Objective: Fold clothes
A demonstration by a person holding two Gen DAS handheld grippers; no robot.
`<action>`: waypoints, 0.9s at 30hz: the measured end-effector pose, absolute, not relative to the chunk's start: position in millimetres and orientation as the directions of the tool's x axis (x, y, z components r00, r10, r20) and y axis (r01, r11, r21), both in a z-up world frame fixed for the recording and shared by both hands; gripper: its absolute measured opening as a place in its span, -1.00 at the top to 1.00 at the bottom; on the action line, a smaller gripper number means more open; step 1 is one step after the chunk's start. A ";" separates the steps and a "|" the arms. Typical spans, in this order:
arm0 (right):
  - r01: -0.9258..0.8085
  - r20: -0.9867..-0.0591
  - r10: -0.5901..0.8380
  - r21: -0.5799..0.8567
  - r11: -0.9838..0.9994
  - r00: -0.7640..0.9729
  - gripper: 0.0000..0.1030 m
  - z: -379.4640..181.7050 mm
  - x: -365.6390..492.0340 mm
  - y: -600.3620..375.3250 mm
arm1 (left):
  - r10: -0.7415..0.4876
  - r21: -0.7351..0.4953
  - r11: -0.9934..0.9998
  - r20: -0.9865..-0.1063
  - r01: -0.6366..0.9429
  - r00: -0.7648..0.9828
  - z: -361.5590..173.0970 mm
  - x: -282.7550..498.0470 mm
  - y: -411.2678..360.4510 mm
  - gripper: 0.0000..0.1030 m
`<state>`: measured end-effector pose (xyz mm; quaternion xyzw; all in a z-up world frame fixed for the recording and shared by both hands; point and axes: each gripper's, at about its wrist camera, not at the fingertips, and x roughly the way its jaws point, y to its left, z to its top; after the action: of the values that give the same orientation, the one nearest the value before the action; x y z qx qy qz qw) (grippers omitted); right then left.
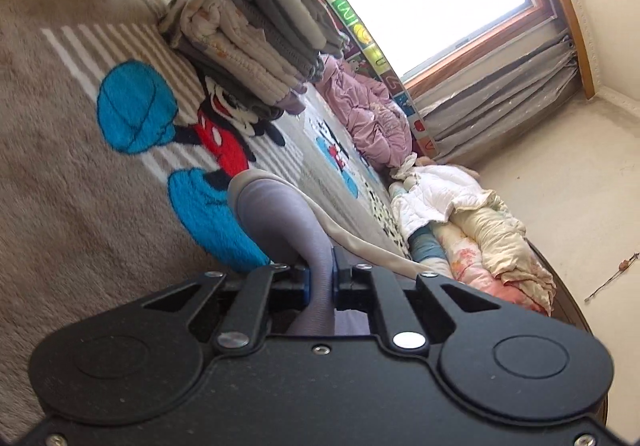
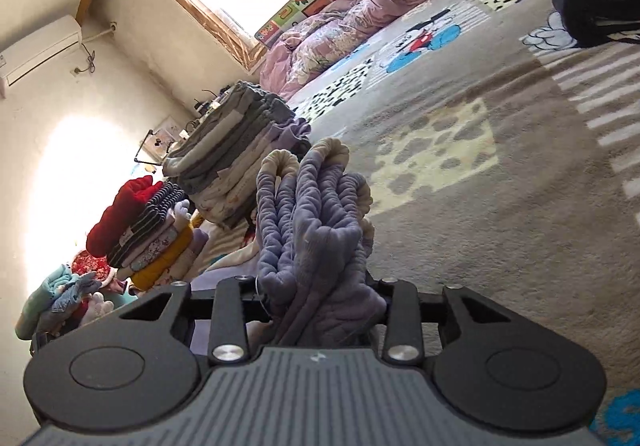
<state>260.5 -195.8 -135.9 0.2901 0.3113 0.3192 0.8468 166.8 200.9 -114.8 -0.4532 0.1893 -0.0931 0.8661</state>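
My left gripper (image 1: 320, 278) is shut on a smooth fold of a lavender garment (image 1: 280, 214) with a cream edge, held above the cartoon-print carpet (image 1: 60, 186). My right gripper (image 2: 320, 298) is shut on a bunched lavender fleece garment (image 2: 316, 214) with cream elastic trim, which hides its fingertips. A tall stack of folded grey and cream clothes (image 1: 256, 26) stands on the carpet ahead; it also shows in the right wrist view (image 2: 236, 154).
A crumpled purple quilt (image 1: 368, 114) and a colourful alphabet mat (image 1: 360, 18) lie along the window wall. White and cream bedding (image 1: 472, 214) is heaped at right. A second folded stack (image 2: 148, 230), loose clothes (image 2: 60, 294) and a black item (image 2: 600, 18) lie around.
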 end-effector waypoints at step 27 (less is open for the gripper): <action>-0.429 -0.325 0.775 0.686 0.588 0.542 0.26 -108.8 315.5 -62.5 | -0.068 -0.742 0.660 -0.213 -0.116 0.975 -90.5 151.2 293.9 0.87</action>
<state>315.5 -62.5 -108.8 0.2751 0.3141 0.3608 0.8339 151.2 293.9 -90.5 -0.4120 0.1120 0.0132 0.9042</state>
